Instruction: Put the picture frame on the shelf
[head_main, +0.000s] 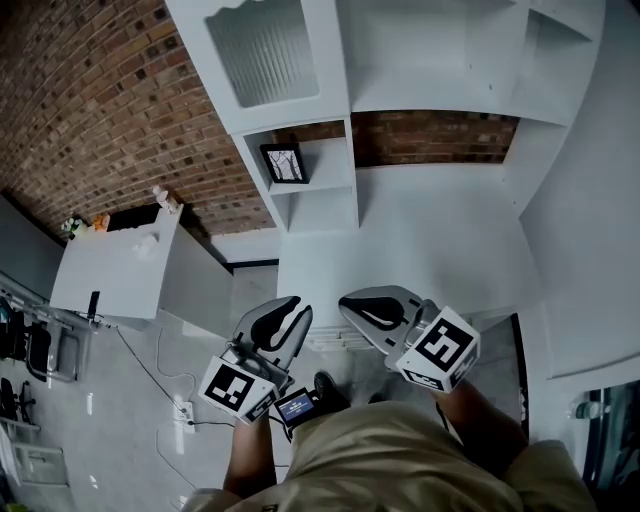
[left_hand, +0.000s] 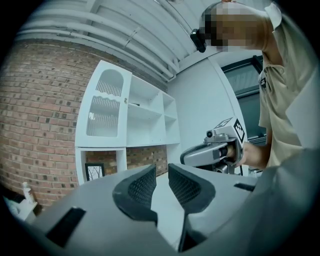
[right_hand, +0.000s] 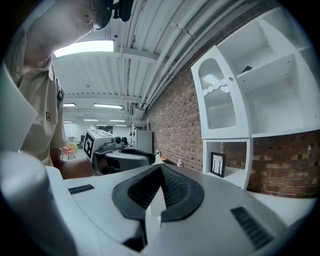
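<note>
**A:** Where is the left gripper (head_main: 285, 312)?

**B:** It is low, in front of the person's waist. Its jaws stand a little apart, with only a narrow gap, and nothing is between them.

**A:** And the picture frame (head_main: 284, 163)?

**B:** It stands upright in a small open compartment of the white shelf unit (head_main: 328, 60), long side vertical, face to the room. It lies ahead of both grippers and well apart from them. It is a little to the left, so the left gripper is the nearer one.

**A:** The right gripper (head_main: 375, 305)?

**B:** It is just beside the left one, jaws closed tip to tip, holding nothing.

**A:** So, the task?

**B:** I judge it done; no reach seems needed.

**A:** Anything unclear?

**B:** I cannot tell if the frame leans on the back wall or on its own stand. Its picture is too small to read.
</note>
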